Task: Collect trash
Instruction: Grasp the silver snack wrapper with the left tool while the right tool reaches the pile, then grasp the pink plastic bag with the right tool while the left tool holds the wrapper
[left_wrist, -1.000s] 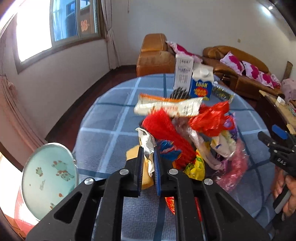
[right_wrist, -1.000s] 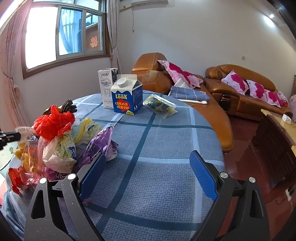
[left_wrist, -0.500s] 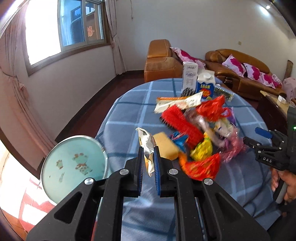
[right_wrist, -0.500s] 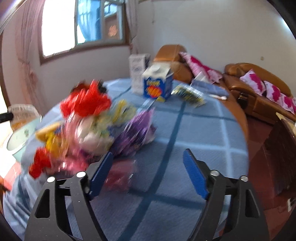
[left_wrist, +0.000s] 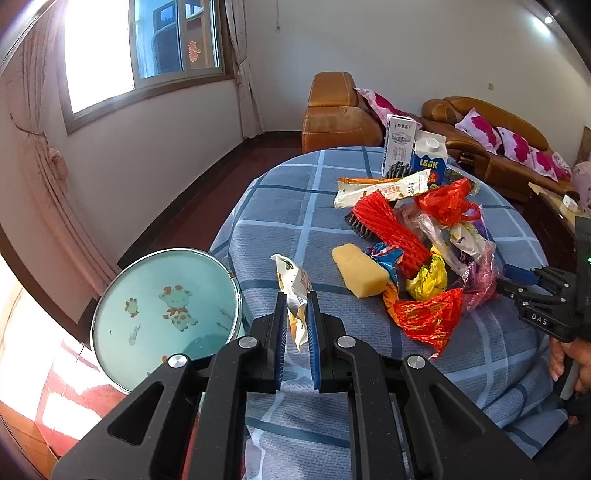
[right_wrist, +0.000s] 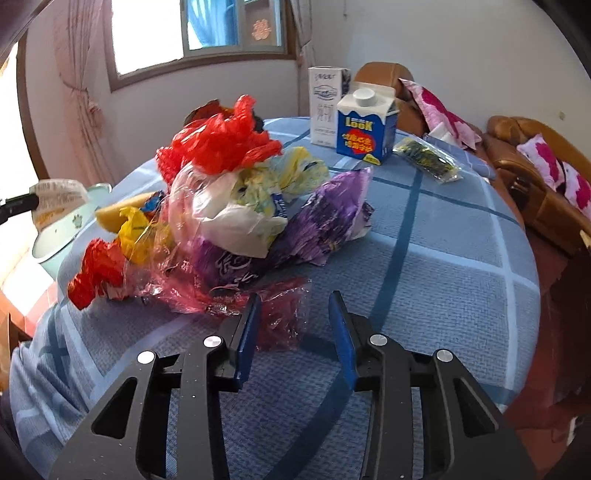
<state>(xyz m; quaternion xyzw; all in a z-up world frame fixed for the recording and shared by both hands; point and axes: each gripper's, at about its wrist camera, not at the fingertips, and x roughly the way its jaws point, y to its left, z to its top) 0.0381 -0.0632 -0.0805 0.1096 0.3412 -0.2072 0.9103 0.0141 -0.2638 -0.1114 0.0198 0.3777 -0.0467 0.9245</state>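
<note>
Bright window glare, fisheye-bent edges, sharp focus

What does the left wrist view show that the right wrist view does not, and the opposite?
Only the left wrist view shows the red brush, the long white wrapper behind it, and the inside of the enamel basin with its cartoon animals. Only the right wrist view shows the green snack packet beside the cartons and the pink plastic film between the right gripper pads. Both show the blue LOOK carton, the red plastic bag, the yellow sponge, and the crumpled wrapper clamped in the left gripper.
</note>
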